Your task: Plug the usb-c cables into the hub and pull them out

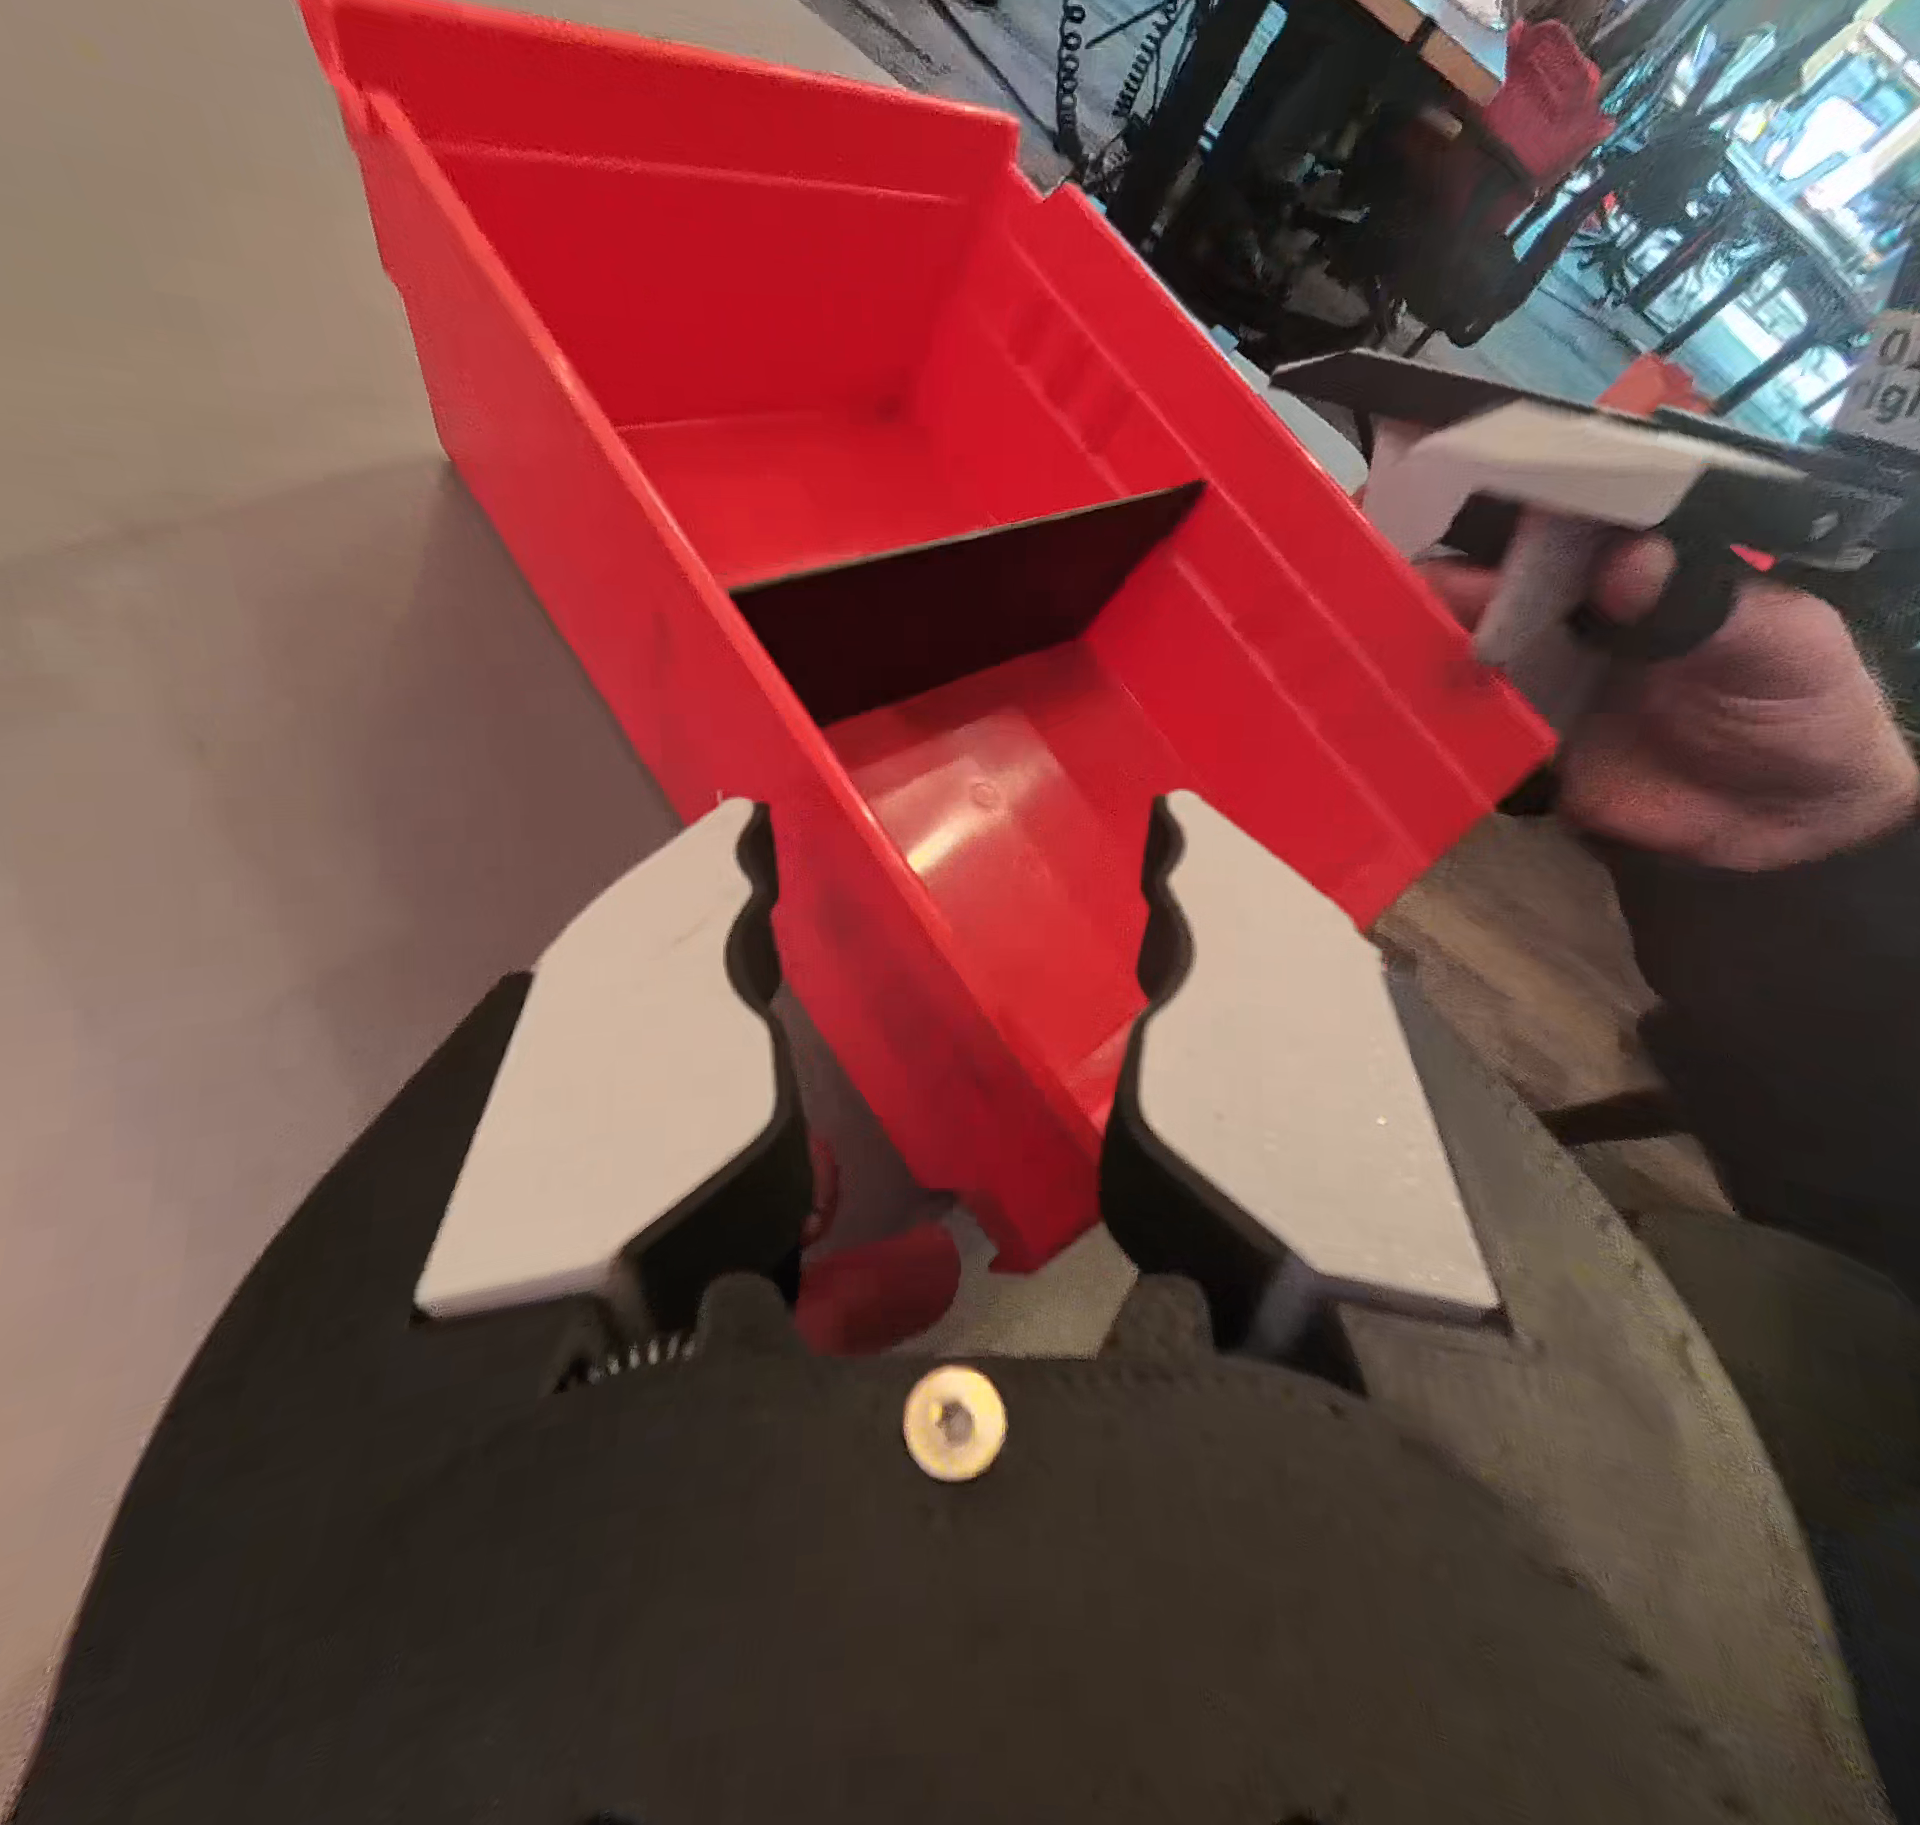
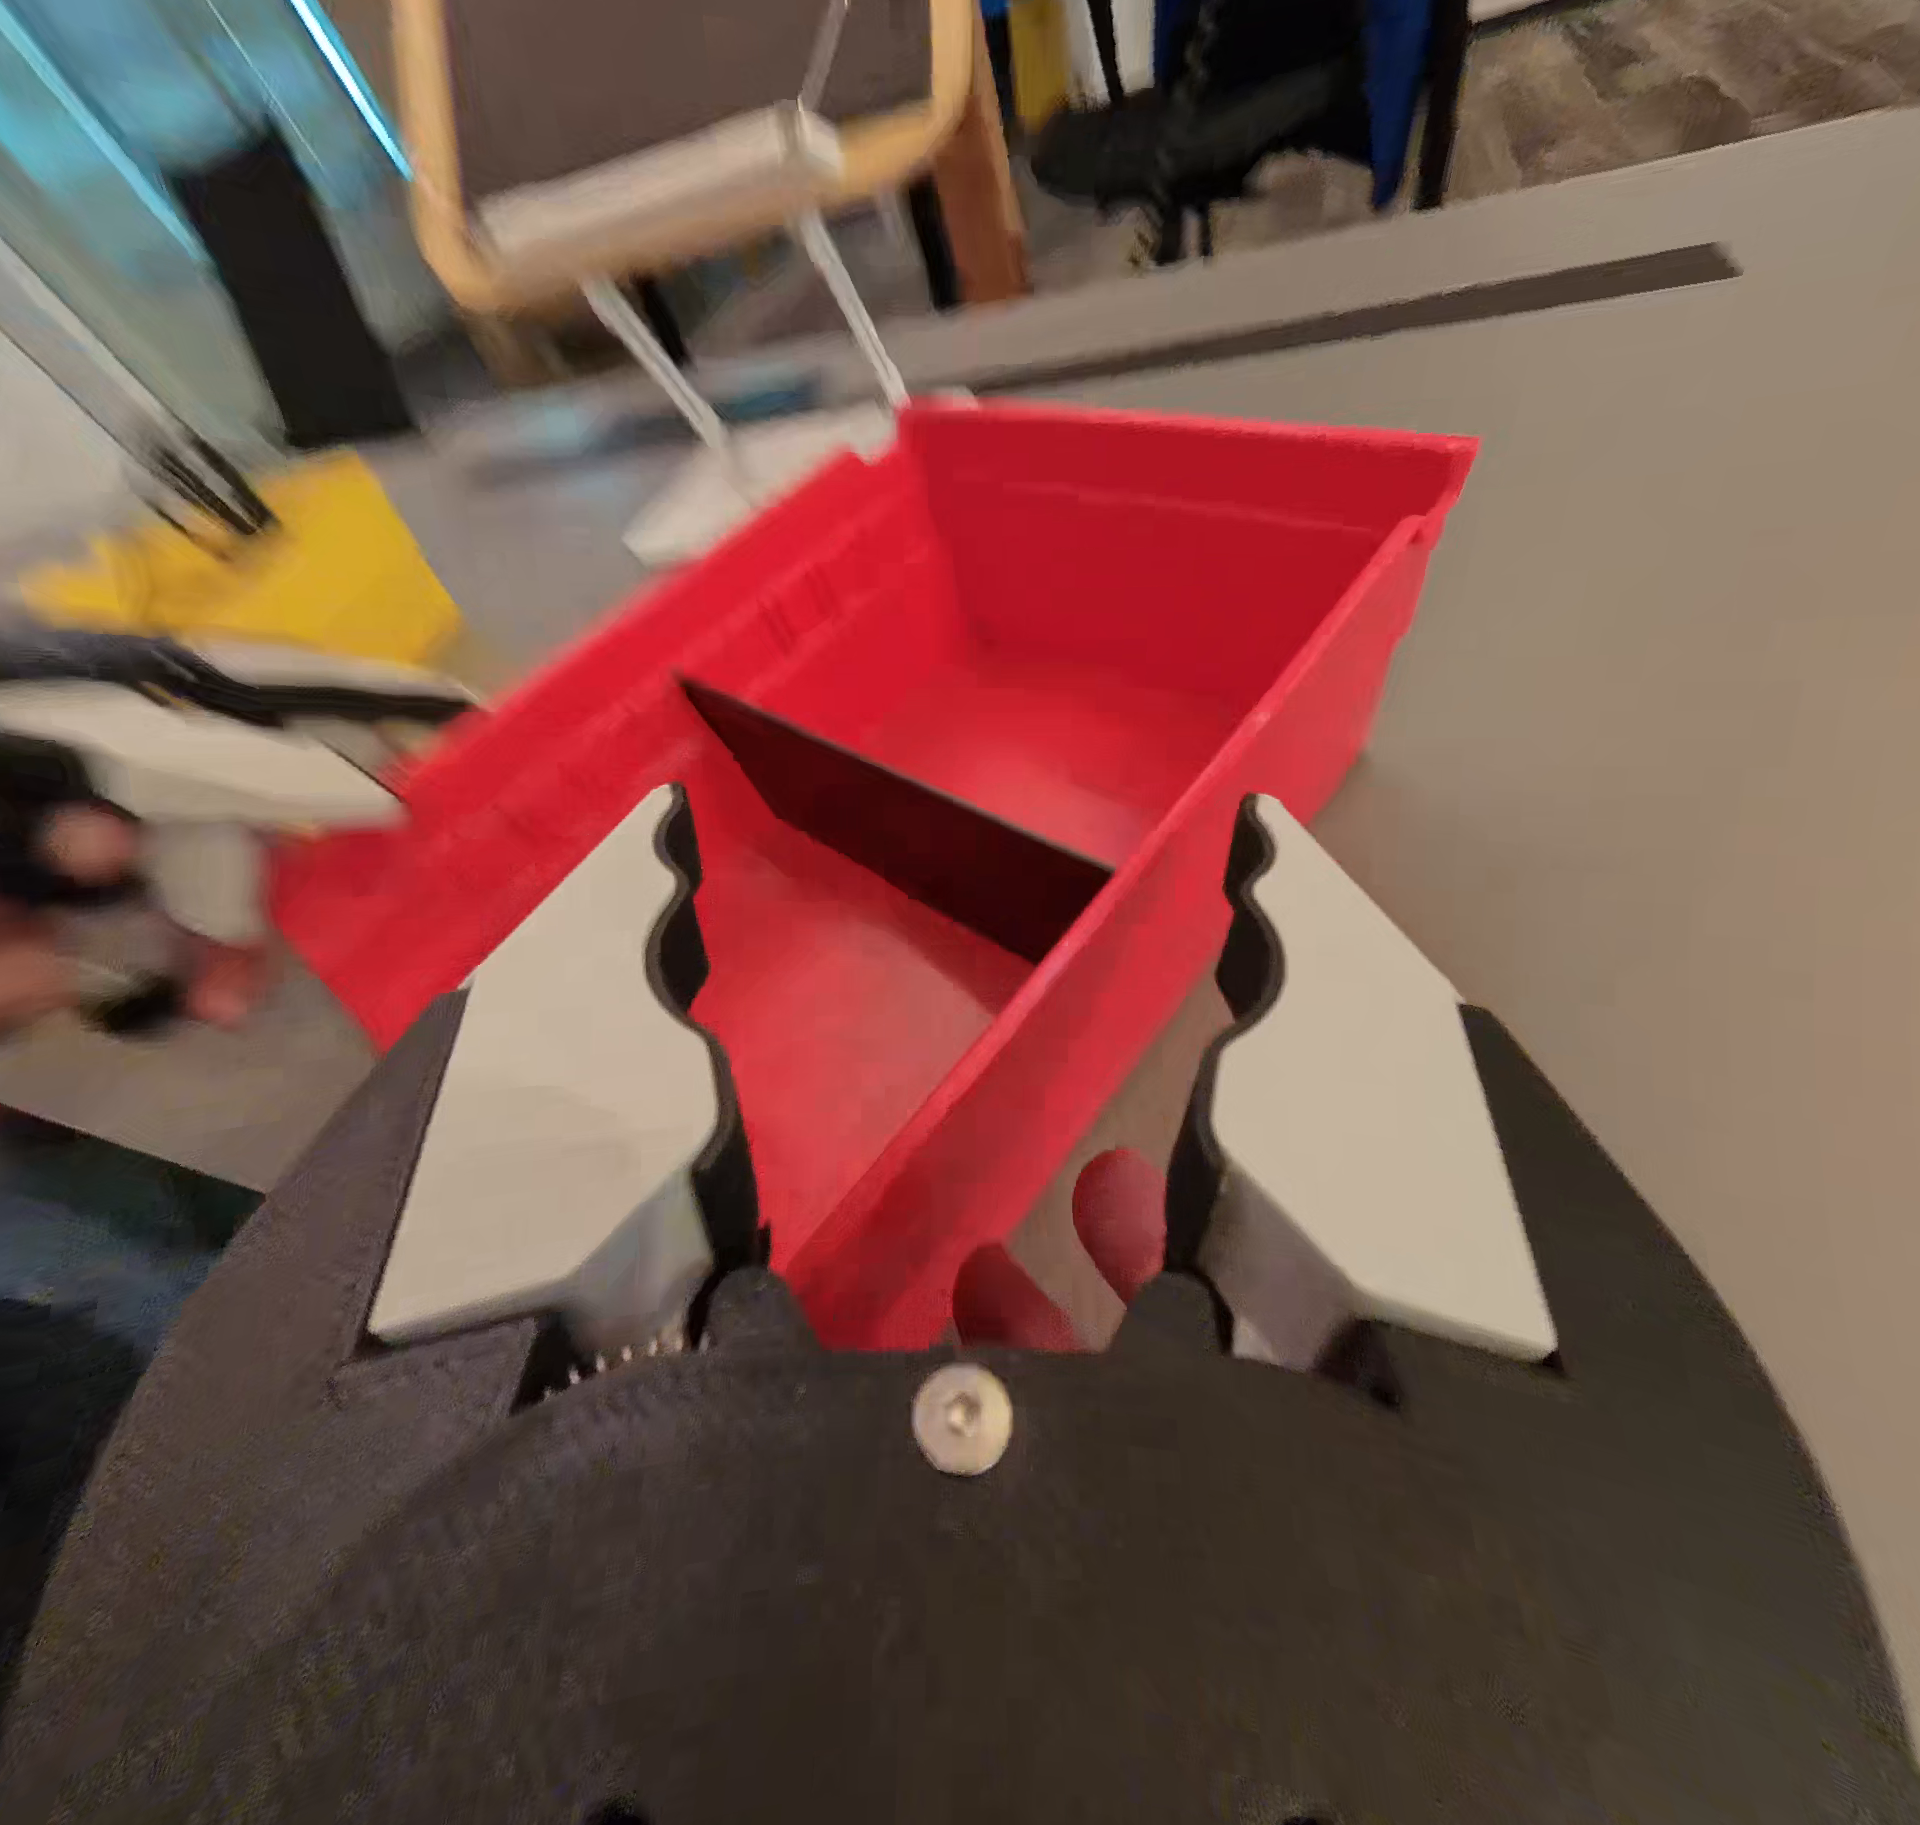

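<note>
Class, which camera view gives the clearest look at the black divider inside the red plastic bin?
The left wrist view: the black divider is sharp there, spanning the red plastic bin wall to wall. The right wrist view shows the same divider, but motion-blurred and at a shallower angle.

The red bin (image 1: 727, 321) stands at the table (image 1: 208, 632) edge, and its long walls sit between the spread fingers of both grippers. A black divider (image 1: 935, 612) crosses the bin from wall to wall. The table beside the bin is bare.
</note>
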`<state>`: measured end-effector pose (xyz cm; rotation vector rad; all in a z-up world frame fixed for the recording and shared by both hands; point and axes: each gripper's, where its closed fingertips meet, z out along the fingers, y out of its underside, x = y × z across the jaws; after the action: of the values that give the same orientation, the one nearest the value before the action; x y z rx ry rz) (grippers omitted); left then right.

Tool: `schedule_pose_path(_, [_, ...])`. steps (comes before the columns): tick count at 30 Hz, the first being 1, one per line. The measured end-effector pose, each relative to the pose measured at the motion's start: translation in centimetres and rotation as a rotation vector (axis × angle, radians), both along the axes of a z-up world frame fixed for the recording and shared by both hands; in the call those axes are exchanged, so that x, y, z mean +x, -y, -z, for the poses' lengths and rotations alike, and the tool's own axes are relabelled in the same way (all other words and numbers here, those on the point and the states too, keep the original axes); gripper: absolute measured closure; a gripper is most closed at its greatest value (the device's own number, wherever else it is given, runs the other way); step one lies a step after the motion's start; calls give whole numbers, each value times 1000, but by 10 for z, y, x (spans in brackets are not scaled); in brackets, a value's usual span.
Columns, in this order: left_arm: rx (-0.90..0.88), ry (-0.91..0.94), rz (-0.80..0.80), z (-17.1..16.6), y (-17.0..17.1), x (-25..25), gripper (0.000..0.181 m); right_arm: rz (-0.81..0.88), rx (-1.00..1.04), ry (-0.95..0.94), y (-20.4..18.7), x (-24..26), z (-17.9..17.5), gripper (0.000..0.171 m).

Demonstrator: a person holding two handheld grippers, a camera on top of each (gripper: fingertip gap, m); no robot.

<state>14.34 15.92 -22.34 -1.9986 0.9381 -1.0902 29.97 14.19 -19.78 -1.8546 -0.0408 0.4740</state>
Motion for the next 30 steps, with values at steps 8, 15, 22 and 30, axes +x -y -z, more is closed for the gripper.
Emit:
schedule_pose_path(8, [379,-222,-256,-63,-22,-128,110,84,-105,530,-11,17,27,117])
schedule_pose_path(15, [350,-567,-743,-58,-30,-364,94,95,-161,710,-24,51,38,139])
schedule_pose_path(22, [150,-781,-880,25,-12,-462,99,65,-184,749,-36,60,40,142])
schedule_pose_path(30, [42,-617,-934,48,-22,-492,175,129,-213,790,-44,99,40,140])
